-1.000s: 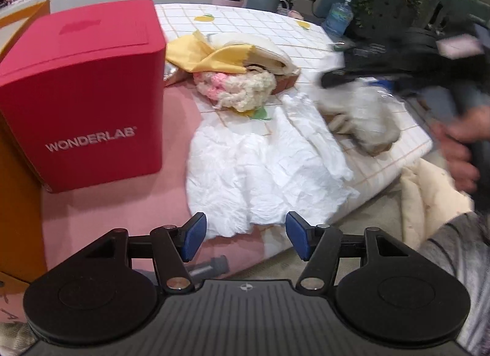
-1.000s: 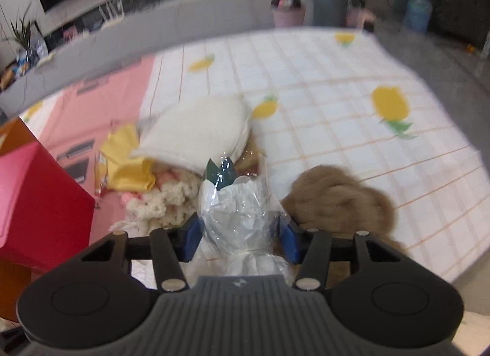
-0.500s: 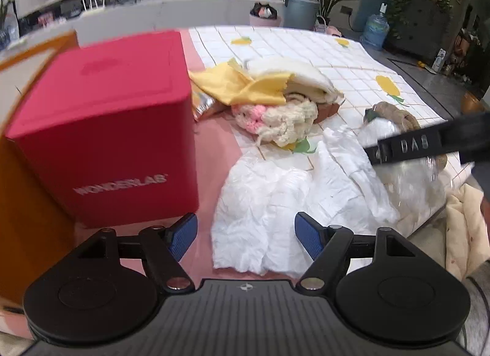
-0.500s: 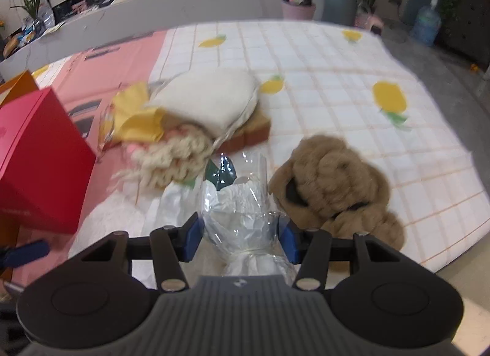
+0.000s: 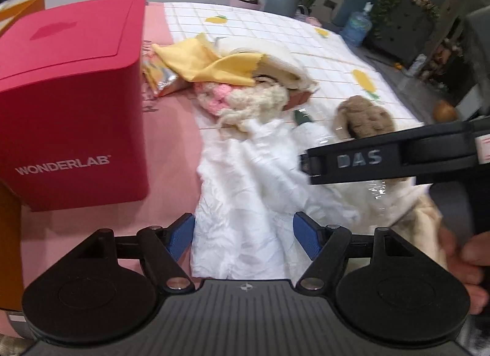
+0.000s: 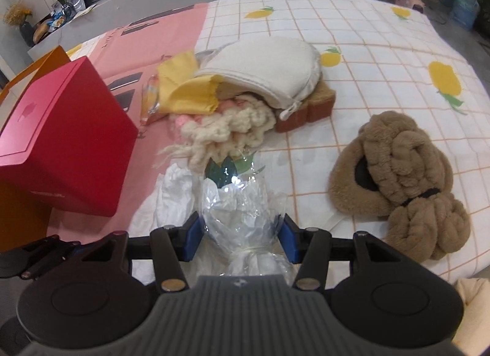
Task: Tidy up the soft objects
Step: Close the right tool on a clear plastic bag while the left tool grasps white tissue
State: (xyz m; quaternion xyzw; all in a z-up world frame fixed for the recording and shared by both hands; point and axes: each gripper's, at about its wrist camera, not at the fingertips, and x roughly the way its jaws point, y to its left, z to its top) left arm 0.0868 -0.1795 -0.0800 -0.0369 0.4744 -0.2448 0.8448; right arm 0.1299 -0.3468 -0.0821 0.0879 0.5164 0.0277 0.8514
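My right gripper (image 6: 240,238) is shut on a clear plastic-wrapped bundle (image 6: 239,212) with white stuffing and a green tip, held over the white crumpled cloth (image 5: 245,190). My left gripper (image 5: 244,235) is open and empty, just above the near edge of that cloth. A pile of soft things lies beyond: a yellow cloth (image 5: 211,63), a cream cushion (image 6: 263,69), a cream-and-pink knitted piece (image 6: 226,129) and a toast-shaped plush (image 6: 309,107). A brown plush toy (image 6: 395,172) lies to the right. The right gripper's side (image 5: 382,157) crosses the left wrist view.
A red WONDERLAB box (image 5: 70,101) stands on the pink part of the tablecloth at the left, in front of an orange box (image 6: 36,62). The checked lemon-print cloth (image 6: 382,34) covers the table's right half. A shiny snack packet (image 5: 162,78) lies beside the red box.
My right gripper has carried the wrapped bundle lower and nearer, over the white cloth. My left gripper has shifted slightly forward and stays open.
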